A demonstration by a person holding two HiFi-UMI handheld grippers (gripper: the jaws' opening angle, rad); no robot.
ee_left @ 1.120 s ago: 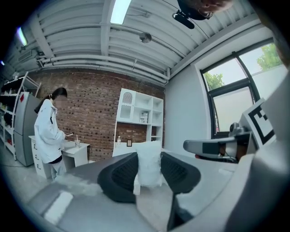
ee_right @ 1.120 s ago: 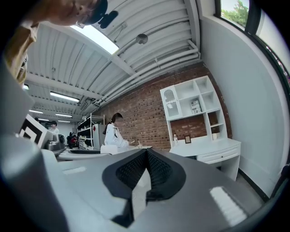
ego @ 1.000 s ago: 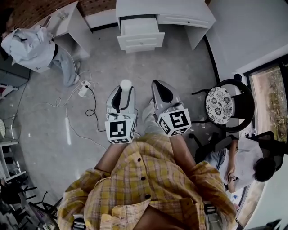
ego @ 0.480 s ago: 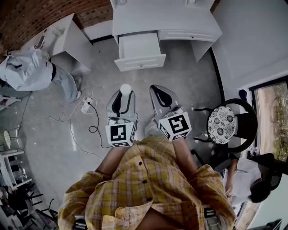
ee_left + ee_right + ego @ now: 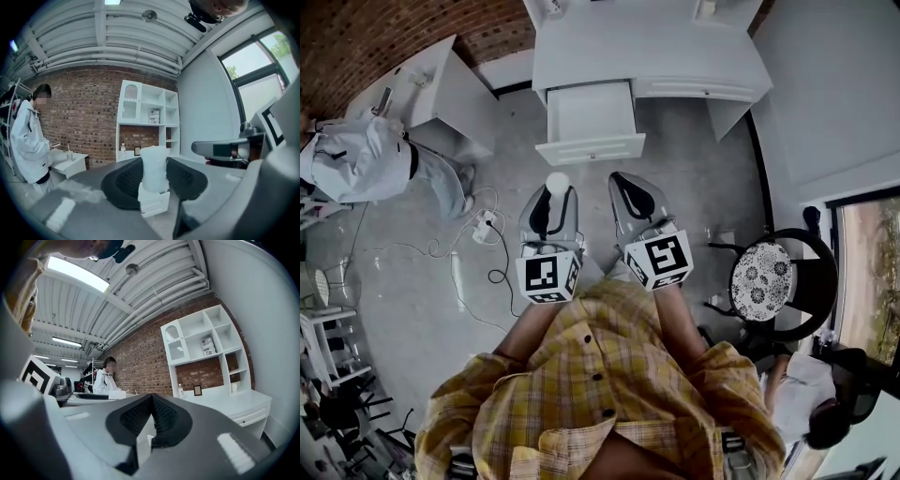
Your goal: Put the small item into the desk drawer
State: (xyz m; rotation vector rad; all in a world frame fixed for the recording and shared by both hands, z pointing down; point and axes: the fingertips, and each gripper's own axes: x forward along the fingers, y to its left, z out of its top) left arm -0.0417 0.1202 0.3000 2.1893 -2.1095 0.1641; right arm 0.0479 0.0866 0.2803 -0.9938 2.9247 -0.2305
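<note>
Facing the white desk [image 5: 675, 47], we find its drawer [image 5: 589, 111] pulled out toward the two grippers, with nothing visible inside it. The drawer lies straight ahead of both grippers, near their tips but apart from them, and its long axis runs in line with the way they point.

The left gripper [image 5: 553, 199] lines up with the left half of the drawer front, and the right gripper [image 5: 623, 185] lines up with the right half. We judge their tips about equally near to the drawer. Only the left gripper carries the load, so the coming move falls to it: a forward reach over the drawer front, then a release above the open tray.

The left gripper is clamped on the small item [image 5: 557, 180], a pale white piece at its very tip. In the left gripper view, both ribbed pads press the sides of this item, which stands upright between them. Its long axis therefore runs crosswise to the gripper's near-level reach.

The right gripper's jaws are together, with nothing between them.
</note>
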